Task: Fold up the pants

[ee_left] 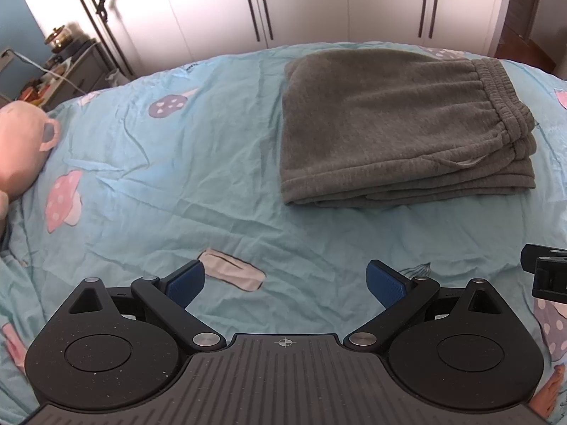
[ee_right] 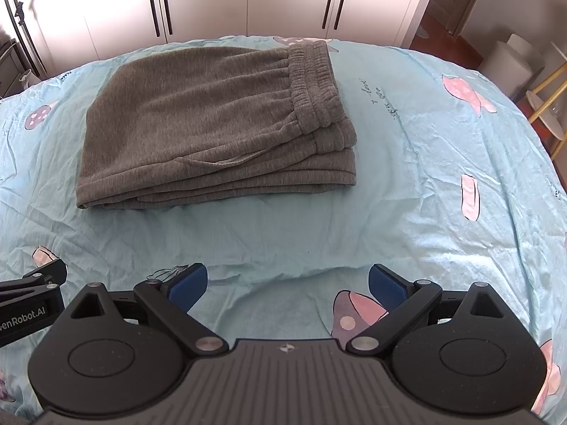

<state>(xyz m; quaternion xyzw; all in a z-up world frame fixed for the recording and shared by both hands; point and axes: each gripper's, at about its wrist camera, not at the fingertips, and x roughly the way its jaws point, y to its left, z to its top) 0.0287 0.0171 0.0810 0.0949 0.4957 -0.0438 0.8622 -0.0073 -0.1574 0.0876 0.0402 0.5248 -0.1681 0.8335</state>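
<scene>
Folded grey pants (ee_right: 212, 124) lie in a compact stack toward the far edge of the bed (ee_right: 407, 194), elastic waistband uppermost at the stack's right end, layered hems facing me; I judge the folding complete or nearly so. My left gripper (ee_left: 285, 285) and right gripper (ee_right: 287, 285) both hover over bare sheet near the bed's near edge, well apart from the stack, fingers spread wide and holding nothing. To finish well, I would only square the stack: press the loose lip of cloth on the near face flat, align the layered edges, and avoid dragging the top layer, since fleece of this kind probably slides on itself. Legible writing: "enRobot.AI" on the left gripper's body in the right wrist view; small script printed on the sheet right of the waistband, too small to read
</scene>
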